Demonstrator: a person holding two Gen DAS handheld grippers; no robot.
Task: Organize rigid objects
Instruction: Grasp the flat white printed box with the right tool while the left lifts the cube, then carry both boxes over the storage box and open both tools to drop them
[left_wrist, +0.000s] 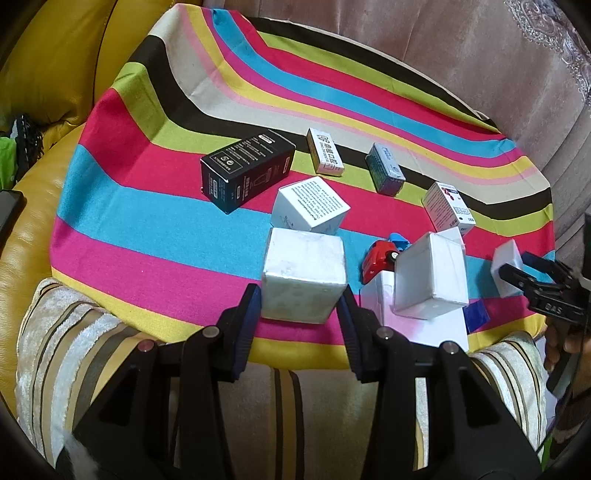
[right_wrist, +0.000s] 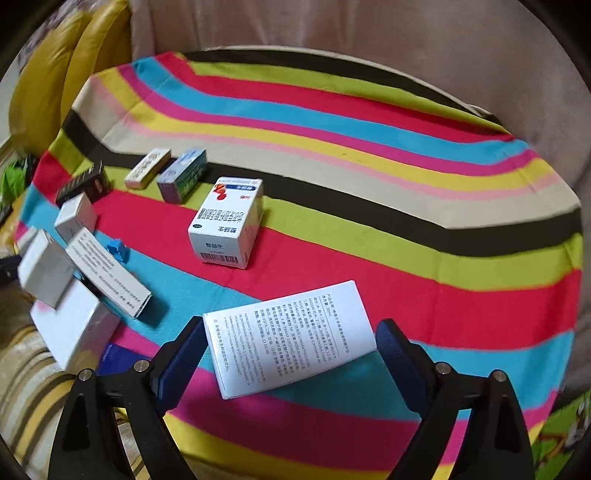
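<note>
My left gripper is shut on a plain white cube box, its pads pressed to both sides, near the front edge of the striped cloth. My right gripper is open around a white box with printed text that lies flat on the cloth; the left pad is close to it and the right pad stands apart. The right gripper also shows in the left wrist view by that box.
On the cloth lie a black box, a white text box, two small boxes, a red-marked white box, stacked white boxes and red and blue toys. A yellow sofa lies left, striped cushions in front.
</note>
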